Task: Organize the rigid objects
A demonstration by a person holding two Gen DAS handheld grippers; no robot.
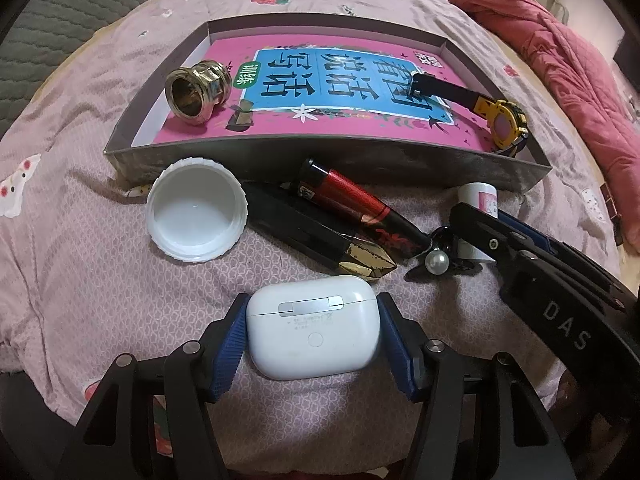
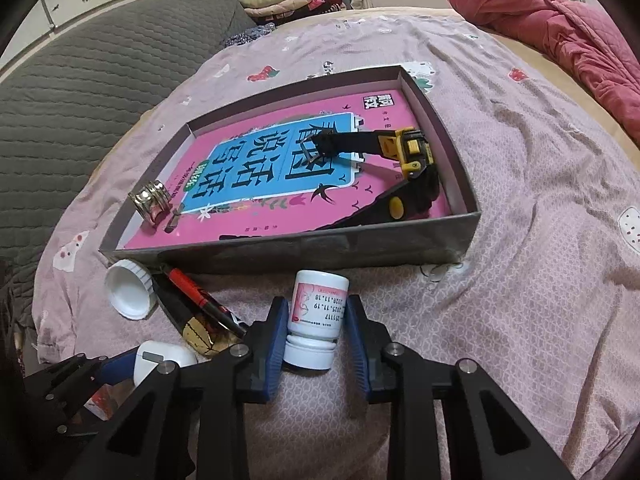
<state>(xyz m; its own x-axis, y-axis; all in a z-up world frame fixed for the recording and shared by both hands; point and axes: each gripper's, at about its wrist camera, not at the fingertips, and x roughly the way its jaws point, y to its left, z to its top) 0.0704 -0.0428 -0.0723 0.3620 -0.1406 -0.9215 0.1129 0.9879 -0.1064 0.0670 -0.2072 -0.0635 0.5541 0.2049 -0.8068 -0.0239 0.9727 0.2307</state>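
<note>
My left gripper point(image 1: 312, 304) is shut on a white earbud case point(image 1: 312, 332) that rests on the pink bedsheet, a blue pad pressed to each side. My right gripper point(image 2: 317, 306) is shut on a small white bottle point(image 2: 318, 312) with a pink label, lying with its capped end towards me. Just beyond stands a shallow grey box point(image 1: 320, 156). It holds a pink book point(image 1: 280, 128), a brass fitting point(image 1: 198, 88) at the left and a yellow-and-black watch point(image 1: 506, 124) at the right.
Against the box's front wall lie a white cap point(image 1: 196, 208), a red-and-black pen point(image 1: 352, 204), a black gold-tipped piece point(image 1: 320, 240) and a pearl hair clip point(image 1: 436, 262). A red quilt point(image 1: 560, 60) is bunched at the far right, a grey quilted cover point(image 2: 80, 100) at the left.
</note>
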